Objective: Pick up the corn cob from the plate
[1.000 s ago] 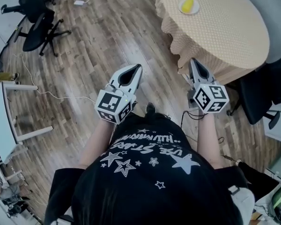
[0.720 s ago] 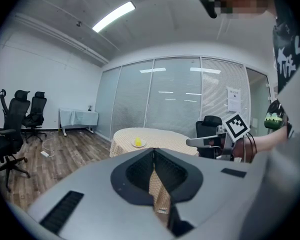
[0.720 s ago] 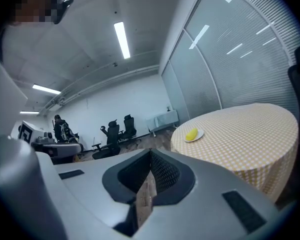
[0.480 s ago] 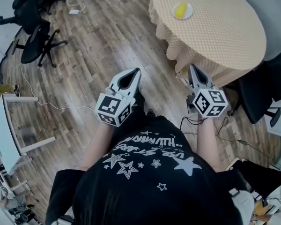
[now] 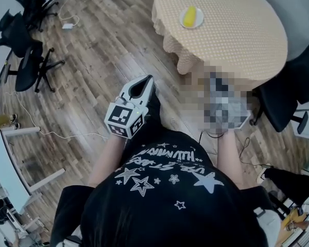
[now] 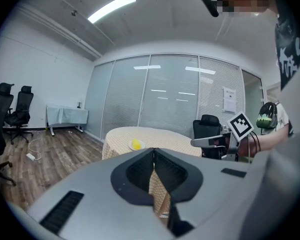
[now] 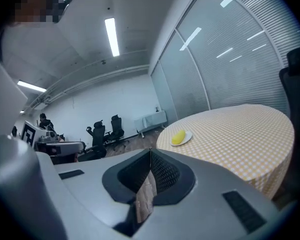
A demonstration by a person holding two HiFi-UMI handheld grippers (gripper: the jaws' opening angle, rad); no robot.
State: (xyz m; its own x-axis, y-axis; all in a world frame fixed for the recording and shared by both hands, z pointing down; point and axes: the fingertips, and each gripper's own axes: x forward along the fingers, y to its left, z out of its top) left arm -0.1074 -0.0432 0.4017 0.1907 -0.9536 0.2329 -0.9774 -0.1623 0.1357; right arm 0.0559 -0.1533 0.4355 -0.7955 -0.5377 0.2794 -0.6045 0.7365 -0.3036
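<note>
A yellow corn cob [image 5: 189, 15] lies on a small white plate [image 5: 197, 22] near the left edge of a round table [image 5: 242, 40] with a checked cloth. My left gripper [image 5: 150, 80] is shut and empty, held over the wood floor well short of the table. In the left gripper view the corn cob [image 6: 136, 144] shows far beyond the closed jaws [image 6: 153, 150]. My right gripper [image 7: 150, 152] is shut with nothing in it, and the corn cob [image 7: 178, 137] on its plate [image 7: 188, 138] lies ahead of it. A blurred patch covers this gripper in the head view.
Black office chairs [image 5: 23, 30] stand at the far left, and a cable runs over the floor. A dark chair [image 5: 293, 89] sits by the table's right side. A white desk [image 5: 7, 163] is at my left. Glass walls with blinds [image 6: 165, 104] close the room.
The person has stepped toward the table, so plate and corn sit lower and further left in the head view. Both grippers moved forward with them and stayed shut.
</note>
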